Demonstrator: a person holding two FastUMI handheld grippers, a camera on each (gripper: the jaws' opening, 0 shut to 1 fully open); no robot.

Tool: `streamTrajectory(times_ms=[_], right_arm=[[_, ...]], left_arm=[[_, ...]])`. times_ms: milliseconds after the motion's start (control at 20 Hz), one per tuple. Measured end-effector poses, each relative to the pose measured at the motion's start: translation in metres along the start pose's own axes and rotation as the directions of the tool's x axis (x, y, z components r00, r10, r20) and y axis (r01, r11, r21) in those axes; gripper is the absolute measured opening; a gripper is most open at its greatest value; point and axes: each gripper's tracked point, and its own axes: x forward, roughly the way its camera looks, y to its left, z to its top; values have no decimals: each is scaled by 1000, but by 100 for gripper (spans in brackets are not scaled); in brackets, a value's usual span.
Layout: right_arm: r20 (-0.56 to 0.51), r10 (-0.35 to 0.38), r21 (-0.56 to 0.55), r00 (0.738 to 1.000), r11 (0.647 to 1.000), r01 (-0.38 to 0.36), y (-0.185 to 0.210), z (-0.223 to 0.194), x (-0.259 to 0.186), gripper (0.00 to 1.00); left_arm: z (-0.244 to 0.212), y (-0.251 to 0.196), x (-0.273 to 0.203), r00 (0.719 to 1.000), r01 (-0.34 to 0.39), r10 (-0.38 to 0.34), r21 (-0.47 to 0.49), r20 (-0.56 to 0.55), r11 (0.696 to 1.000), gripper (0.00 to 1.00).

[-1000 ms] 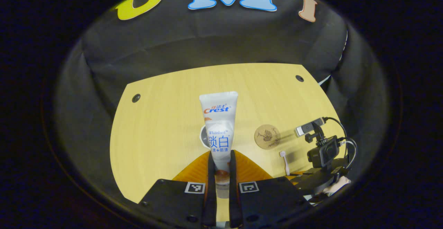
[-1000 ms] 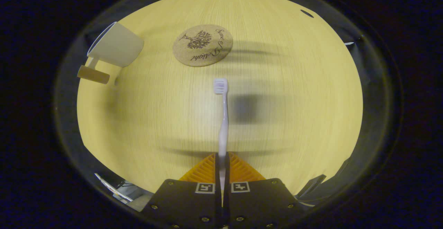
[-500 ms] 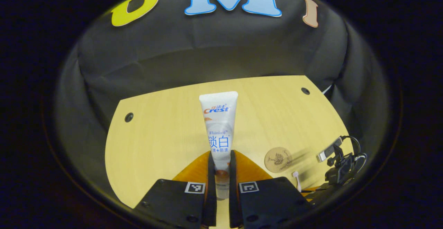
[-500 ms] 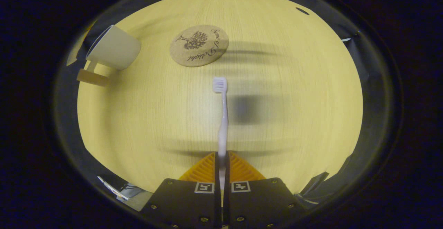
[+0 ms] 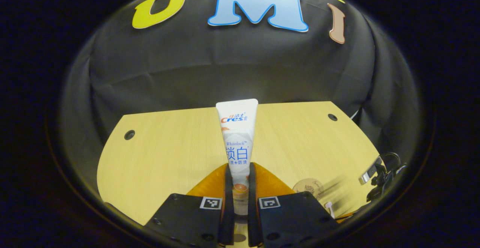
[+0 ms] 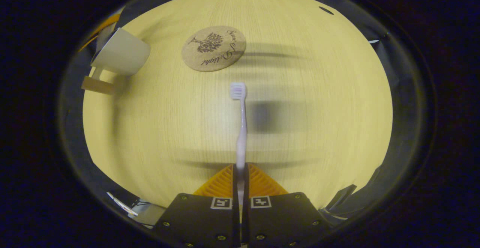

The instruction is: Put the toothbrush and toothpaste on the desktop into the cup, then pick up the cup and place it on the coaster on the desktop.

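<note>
Holding both items aloft: left tongs [image 5: 237, 188] clenched on the lower body of the toothpaste [image 5: 237, 135], tube pointing straight ahead along the fingers, crimped end away; right tongs [image 6: 240, 180] clenched on the handle of the toothbrush [image 6: 240, 128], long axis straight ahead, bristle head leading, above the surface [image 6: 318, 109]; cup [image 6: 120, 52], pale, empty as far as can be seen, standing far left and ahead of the right tongs, its handle toward the near side; coaster [image 6: 213, 48], round cork, ahead of the brush head and well apart from the cup; judged step: carrying both items to the cup, neither yet inside; right tongs must swing left to bring the brush over the rim; which tongs lie nearer the cup cannot be told; surface pale wood grain with dark grommet holes [image 5: 129, 134]; booth wall black cloth behind.
</note>
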Motion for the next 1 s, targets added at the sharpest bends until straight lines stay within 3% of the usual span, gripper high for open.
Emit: streamTrajectory(times_ms=[250,450,600,1000], right_arm=[[-11,3,12,1000,1000,-3,0,0,0,4],[-14,4,17,1000,1000,-4,0,1,1,4],[-16,6,19,1000,1000,-6,0,0,1,4],[37,-9,22,999,1000,8,0,3,0,3]], left_arm=[[-10,-2,-1,999,-17,16,20,44,1000,26],[-20,-6,0,999,34,-34,-16,27,999,34],[-9,-4,-4,998,22,-22,-1,62,1000,100],[10,-6,-18,993,10,-14,38,116,999,99]])
